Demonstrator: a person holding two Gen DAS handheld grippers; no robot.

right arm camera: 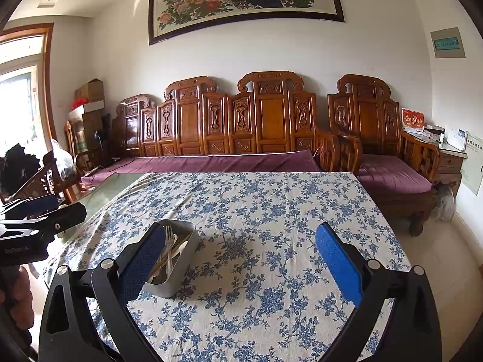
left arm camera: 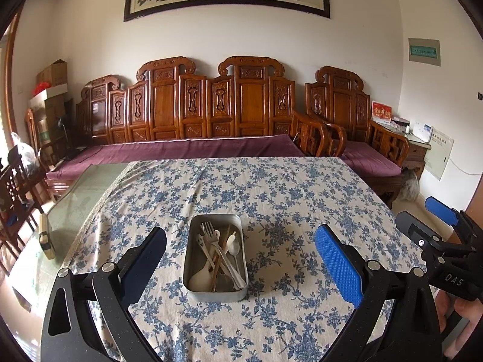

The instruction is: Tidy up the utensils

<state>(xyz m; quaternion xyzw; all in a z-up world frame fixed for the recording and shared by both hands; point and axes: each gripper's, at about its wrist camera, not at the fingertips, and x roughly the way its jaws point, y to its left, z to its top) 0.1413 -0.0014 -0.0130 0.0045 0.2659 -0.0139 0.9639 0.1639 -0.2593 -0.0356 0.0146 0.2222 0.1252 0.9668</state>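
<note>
A rectangular metal tin [left arm camera: 215, 292] stands on the blue-flowered tablecloth [left arm camera: 286, 199]. It holds a fork [left arm camera: 211, 236], a metal spoon [left arm camera: 234, 249], white plastic spoons and wooden chopsticks, all jumbled. My left gripper [left arm camera: 241, 259] is open, its fingers either side of the tin and above it. My right gripper [right arm camera: 240, 259] is open and empty. The tin [right arm camera: 178, 274] lies by its left finger in the right wrist view. The right gripper also shows at the right edge of the left wrist view [left arm camera: 446, 232].
Bare glass tabletop [left arm camera: 81, 199] lies left of the cloth, with a small pale object [left arm camera: 46, 238] on it. A carved wooden sofa [left arm camera: 193, 147] with purple cushions runs behind the table. Chairs stand at the left.
</note>
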